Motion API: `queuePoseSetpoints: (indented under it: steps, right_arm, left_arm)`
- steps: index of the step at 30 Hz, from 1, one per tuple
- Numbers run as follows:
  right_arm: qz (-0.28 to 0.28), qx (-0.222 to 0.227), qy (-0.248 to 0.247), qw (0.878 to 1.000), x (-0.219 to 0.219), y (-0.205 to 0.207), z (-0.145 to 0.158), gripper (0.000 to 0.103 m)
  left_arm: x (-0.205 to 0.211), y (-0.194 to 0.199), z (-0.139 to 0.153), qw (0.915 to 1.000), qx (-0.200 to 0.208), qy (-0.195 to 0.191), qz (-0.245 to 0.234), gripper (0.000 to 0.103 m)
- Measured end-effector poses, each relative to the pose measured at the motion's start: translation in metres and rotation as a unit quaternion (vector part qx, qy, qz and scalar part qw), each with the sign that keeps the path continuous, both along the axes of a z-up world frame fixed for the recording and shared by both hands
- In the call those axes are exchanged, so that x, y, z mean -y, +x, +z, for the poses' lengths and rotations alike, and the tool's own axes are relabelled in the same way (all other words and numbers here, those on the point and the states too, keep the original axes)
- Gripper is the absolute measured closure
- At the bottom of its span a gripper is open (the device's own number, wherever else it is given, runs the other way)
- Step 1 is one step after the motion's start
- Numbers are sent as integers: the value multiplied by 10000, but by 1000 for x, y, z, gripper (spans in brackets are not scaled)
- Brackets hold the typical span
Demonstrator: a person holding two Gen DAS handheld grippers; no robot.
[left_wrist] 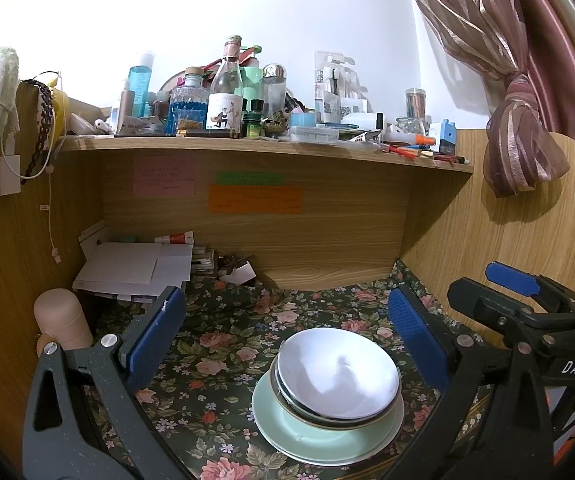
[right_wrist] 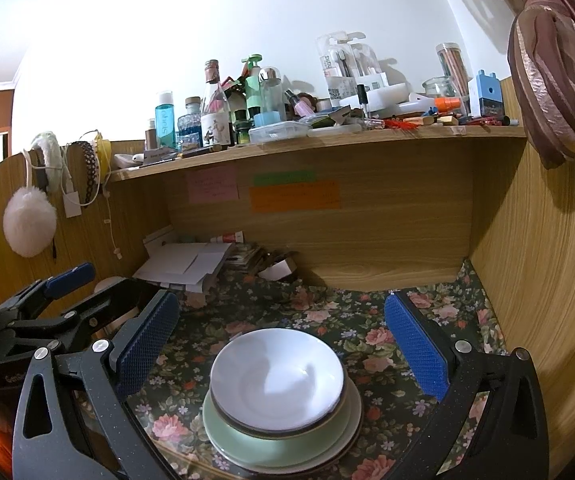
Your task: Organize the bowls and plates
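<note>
Bowls: a white bowl [left_wrist: 337, 372] [right_wrist: 277, 376] sits nested in at least one darker-rimmed bowl; only the rim of what lies under it shows.
Plates: a pale green plate [left_wrist: 319, 434] [right_wrist: 263, 444] carries the bowls, with the edge of another plate showing beneath it; how many lie in the pile cannot be told.
Stack position: on the flowered cloth [left_wrist: 223, 344] [right_wrist: 371, 344] that covers the counter, at about 5 o'clock in the left wrist view and 6 o'clock in the right wrist view.
Left hand-held gripper [left_wrist: 287, 344]: released, blue pads spread wide, empty; the stack lies between and below the fingers, closer to the right-side finger, not touched.
Right hand-held gripper [right_wrist: 283, 344]: released, pads spread wide, empty; the stack lies centred between the fingers, not touched.
Grippers together: side by side, the right one showing at 3 o'clock in the left wrist view, the left one at 9 o'clock in the right wrist view.
Back corner: white papers [left_wrist: 135, 268] [right_wrist: 183, 264] and small clutter at 10 o'clock behind the stack.
Back panel: pink, green and orange notes [left_wrist: 255, 198] [right_wrist: 295, 196] stuck on the wood at 12 o'clock.
Shelf [left_wrist: 267, 146] [right_wrist: 327, 138]: above the notes, crowded with bottles, jars and pens.
Curtain [left_wrist: 519, 120] [right_wrist: 555, 80]: tied back at 2 o'clock.
</note>
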State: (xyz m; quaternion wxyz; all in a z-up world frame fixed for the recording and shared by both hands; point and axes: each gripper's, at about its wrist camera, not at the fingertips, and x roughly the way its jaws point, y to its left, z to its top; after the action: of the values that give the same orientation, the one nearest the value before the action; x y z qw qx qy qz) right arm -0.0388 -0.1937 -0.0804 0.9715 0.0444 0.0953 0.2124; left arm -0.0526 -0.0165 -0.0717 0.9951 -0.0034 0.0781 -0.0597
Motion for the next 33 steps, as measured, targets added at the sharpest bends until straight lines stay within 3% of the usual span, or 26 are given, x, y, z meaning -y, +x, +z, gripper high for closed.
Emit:
queuePoseSetpoints:
  steps: [33]
  right_arm:
    - [-141, -18, 46, 9999, -2, -1, 2, 0]
  left_arm:
    - [7, 3, 3, 9999, -52, -91, -29, 1]
